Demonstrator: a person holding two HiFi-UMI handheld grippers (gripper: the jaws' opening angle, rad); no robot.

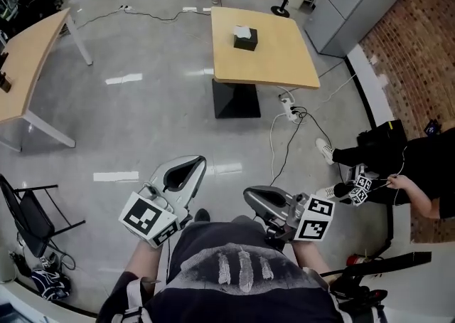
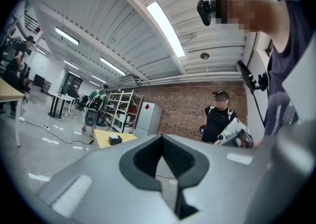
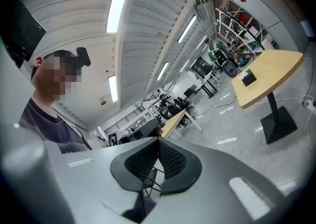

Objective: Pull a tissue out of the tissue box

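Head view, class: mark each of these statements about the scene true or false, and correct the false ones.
1. The tissue box stands on the square wooden table. True.
2. A white tissue sticks up out of the box. True.
3. The left claw grips the tissue. False: it is shut and empty, held near the person's body, well away from the table.
4. The right claw is wide open. False: its jaws are together, with nothing between them.
5. A power strip lies on the table top. False: it lies on the floor beside the table's base.
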